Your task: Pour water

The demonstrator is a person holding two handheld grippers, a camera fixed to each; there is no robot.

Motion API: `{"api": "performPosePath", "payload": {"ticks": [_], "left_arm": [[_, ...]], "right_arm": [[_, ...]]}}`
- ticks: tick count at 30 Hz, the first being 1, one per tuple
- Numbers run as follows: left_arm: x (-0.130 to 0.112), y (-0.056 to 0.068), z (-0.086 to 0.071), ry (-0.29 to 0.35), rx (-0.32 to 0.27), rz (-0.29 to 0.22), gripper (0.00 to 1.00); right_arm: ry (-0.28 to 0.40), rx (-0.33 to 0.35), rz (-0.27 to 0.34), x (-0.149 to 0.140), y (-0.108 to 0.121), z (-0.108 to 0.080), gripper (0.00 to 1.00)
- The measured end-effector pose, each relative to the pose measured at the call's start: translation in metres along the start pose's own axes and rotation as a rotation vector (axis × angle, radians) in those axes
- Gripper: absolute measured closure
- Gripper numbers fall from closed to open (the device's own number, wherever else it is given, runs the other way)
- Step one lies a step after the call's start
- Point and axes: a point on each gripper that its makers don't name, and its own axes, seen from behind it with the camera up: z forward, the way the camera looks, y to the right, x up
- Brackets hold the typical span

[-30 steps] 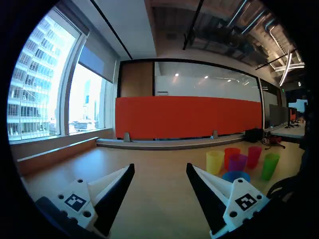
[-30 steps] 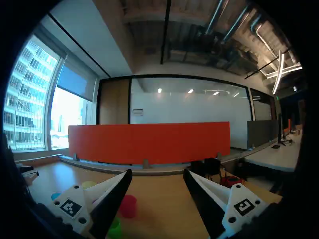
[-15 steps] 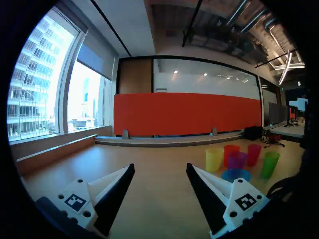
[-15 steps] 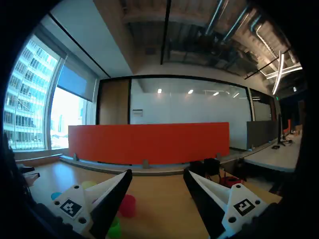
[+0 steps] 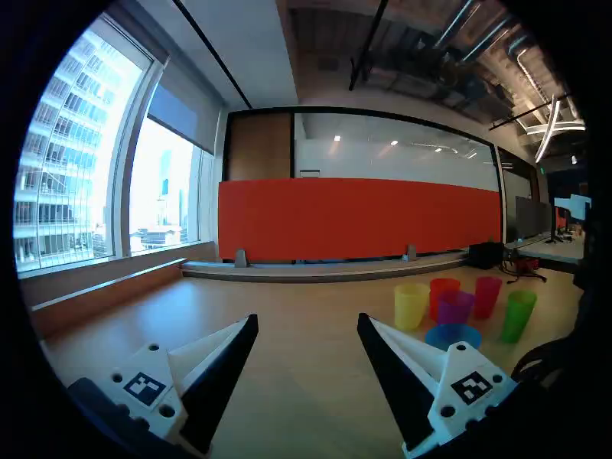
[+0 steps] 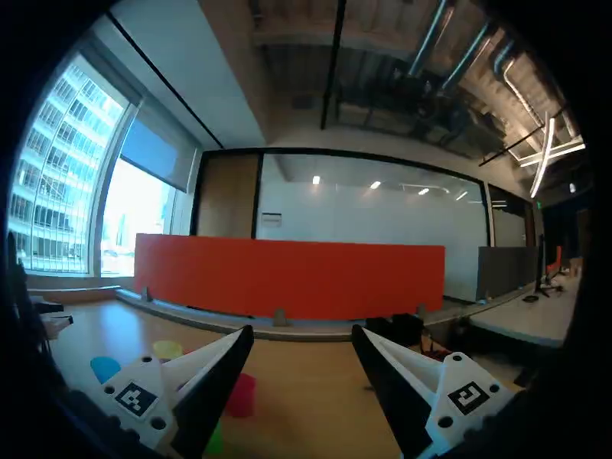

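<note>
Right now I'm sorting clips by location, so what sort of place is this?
Likely an open-plan office: a long wooden desk, an orange divider panel, and tall windows facing high-rises.

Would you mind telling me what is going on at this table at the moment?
A person is holding a two-finger tool in each hand above a wooden table. The left tool and the right tool are both open and hold nothing. A cluster of coloured cups stands on the table, ahead and to the right in the left gripper view and low on the left in the right gripper view. Neither tool touches a cup, so no pouring has begun.
</note>
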Motion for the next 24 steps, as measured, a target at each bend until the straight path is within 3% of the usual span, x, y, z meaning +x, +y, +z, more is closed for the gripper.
{"api": "performPosePath", "payload": {"ticks": [11, 24], "left_arm": [[0.0, -0.001, 0.001, 0.0, 0.0, 0.0, 0.04], [0.0, 0.0, 0.001, 0.0, 0.0, 0.0, 0.04]], "right_arm": [[-0.018, 0.022, 0.034, -0.031, -0.006, 0.007, 0.0], [-0.038, -0.01, 0.045, -0.065, 0.002, 0.008, 0.0]]}}
